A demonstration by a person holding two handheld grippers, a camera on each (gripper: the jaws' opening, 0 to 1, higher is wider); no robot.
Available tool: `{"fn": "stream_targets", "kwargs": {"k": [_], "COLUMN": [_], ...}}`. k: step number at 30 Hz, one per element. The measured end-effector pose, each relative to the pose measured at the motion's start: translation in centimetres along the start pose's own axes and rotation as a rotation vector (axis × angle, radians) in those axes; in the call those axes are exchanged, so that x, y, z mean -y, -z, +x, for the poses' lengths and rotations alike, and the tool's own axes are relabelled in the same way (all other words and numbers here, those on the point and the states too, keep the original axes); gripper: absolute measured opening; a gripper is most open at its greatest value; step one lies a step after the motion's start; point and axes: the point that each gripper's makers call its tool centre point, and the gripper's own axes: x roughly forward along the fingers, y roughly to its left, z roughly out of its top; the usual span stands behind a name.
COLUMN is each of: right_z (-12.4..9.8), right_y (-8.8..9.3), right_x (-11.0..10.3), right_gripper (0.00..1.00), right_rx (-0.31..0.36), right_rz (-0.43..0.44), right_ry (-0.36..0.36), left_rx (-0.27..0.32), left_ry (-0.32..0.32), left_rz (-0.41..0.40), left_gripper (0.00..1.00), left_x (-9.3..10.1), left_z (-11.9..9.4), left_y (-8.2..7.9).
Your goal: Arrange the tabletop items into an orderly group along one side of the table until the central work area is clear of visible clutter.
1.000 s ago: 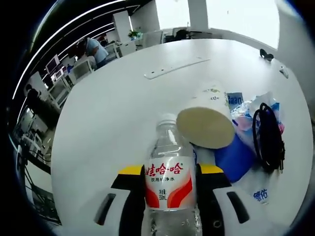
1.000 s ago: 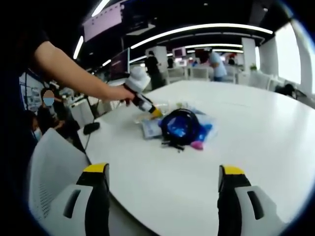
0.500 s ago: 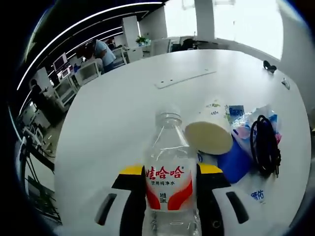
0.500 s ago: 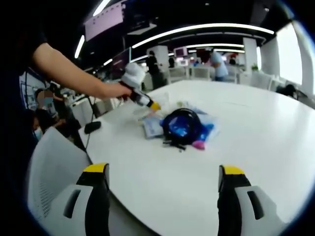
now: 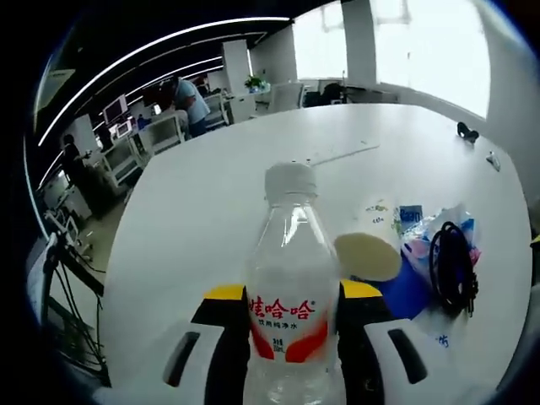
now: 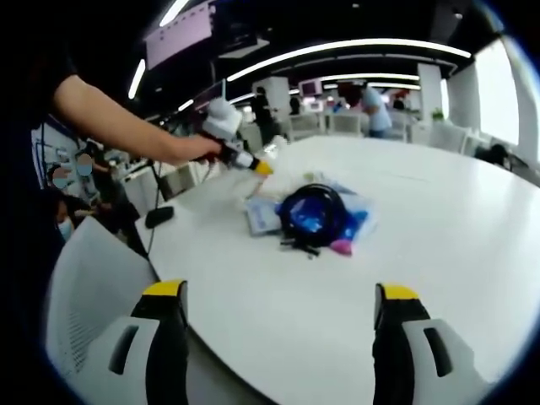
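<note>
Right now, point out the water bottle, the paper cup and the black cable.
water bottle [image 5: 289,312], left gripper view, on its red label.
paper cup [image 5: 367,256], left gripper view, on its round base.
black cable [image 5: 449,270], left gripper view, on the coil.

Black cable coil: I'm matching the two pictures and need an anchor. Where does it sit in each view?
Left gripper view: the black cable coil lies near the right edge, on the blue packets.
Right gripper view: the coil is near the centre, on the white table beyond the jaws.
Shared landmark: the small pink item beside the coil.
</note>
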Motion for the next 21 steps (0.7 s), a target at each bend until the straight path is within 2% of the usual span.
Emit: {"fn": "stream_targets", "kwargs": {"k": [7,15,21], "right_z": [0.0,0.0,0.0], "right_y": [0.0,0.1,0.1], "right_x": [0.0,0.0,0.2], "right_gripper": [0.89,0.89,0.89], "right_rx": [-0.001,-0.005,-0.002], "right_rz": [0.000,-0.002,-0.003], "right_ry": [0.002,0.004,0.009], "left_rx": [0.038,0.092,0.079], "left_ry": [-0.014,-0.045,-0.064], "left_rz": [0.008,-0.032,-0.036], "left_gripper": [0.38,0.39,0.39], "left_x": [0.6,-1.2,-2.0], "left_z": [-1.2,-1.3,-1.2], "left_y": [-1.2,-2.8,-2.6]}}
